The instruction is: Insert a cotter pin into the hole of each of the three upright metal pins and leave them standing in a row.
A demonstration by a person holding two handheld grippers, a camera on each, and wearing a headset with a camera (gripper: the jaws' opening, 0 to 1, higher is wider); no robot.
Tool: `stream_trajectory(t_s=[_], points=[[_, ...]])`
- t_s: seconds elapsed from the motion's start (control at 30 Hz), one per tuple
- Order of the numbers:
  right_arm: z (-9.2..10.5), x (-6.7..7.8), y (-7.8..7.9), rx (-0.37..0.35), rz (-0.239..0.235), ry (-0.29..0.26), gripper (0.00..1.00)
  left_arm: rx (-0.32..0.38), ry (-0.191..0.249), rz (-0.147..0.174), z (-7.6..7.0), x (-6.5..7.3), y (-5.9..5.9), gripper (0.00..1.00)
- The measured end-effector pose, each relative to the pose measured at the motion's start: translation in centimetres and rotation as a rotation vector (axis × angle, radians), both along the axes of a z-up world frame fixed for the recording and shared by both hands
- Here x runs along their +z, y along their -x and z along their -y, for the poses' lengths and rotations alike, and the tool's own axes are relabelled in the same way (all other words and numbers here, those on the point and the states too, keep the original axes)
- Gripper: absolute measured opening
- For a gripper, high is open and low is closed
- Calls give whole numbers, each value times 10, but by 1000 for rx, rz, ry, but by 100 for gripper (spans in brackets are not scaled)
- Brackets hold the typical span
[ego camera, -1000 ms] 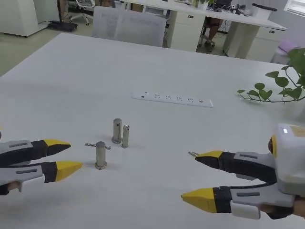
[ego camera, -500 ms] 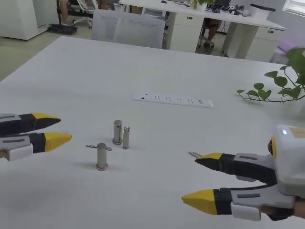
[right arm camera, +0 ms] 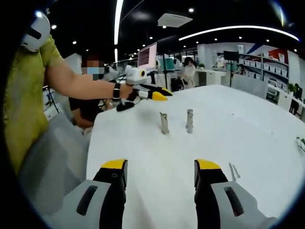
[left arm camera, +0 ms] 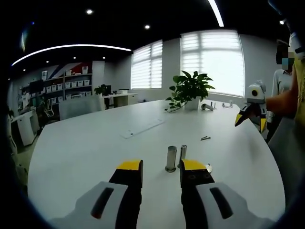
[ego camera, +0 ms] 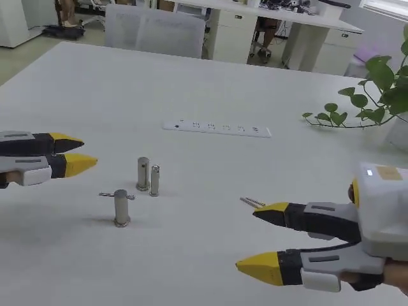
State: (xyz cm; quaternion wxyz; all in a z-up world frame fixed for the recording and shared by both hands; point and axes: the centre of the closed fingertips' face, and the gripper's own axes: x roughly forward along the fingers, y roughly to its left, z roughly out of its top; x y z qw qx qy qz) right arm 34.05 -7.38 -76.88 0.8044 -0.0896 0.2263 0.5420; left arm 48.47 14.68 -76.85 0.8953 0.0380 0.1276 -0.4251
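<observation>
Three short metal pins stand on the white table [ego camera: 210, 76]. The nearest pin [ego camera: 121, 208] has a cotter pin [ego camera: 115, 195] through its top. The other two pins [ego camera: 143, 173] [ego camera: 154, 180] stand close together just behind it. My left gripper [ego camera: 81, 152] hovers open to the left of them, holding nothing; its own view shows two pins [left arm camera: 170, 158] [left arm camera: 182, 156] beyond its jaws. My right gripper [ego camera: 250, 238] is open at the lower right. Loose cotter pins [ego camera: 250, 202] lie by its upper fingertip and show as cotter pins [right arm camera: 232, 171] in its own view.
A white power strip [ego camera: 217, 128] lies across the table behind the pins. A leafy plant [ego camera: 376, 89] trails onto the table at the right edge. An office chair [ego camera: 150, 29] stands at the far edge, with desks beyond.
My left gripper has drawn back to the left and farther away from the nearest pin, which stands free with its cotter pin. The right gripper has barely moved.
</observation>
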Motion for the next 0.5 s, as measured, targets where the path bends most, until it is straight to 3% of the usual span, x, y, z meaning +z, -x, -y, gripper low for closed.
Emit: stream_trajectory(t_s=[0.5], points=[[16,-7,-7,-45,-15,31,58,-114,0,-55,41,-29,-25,28]])
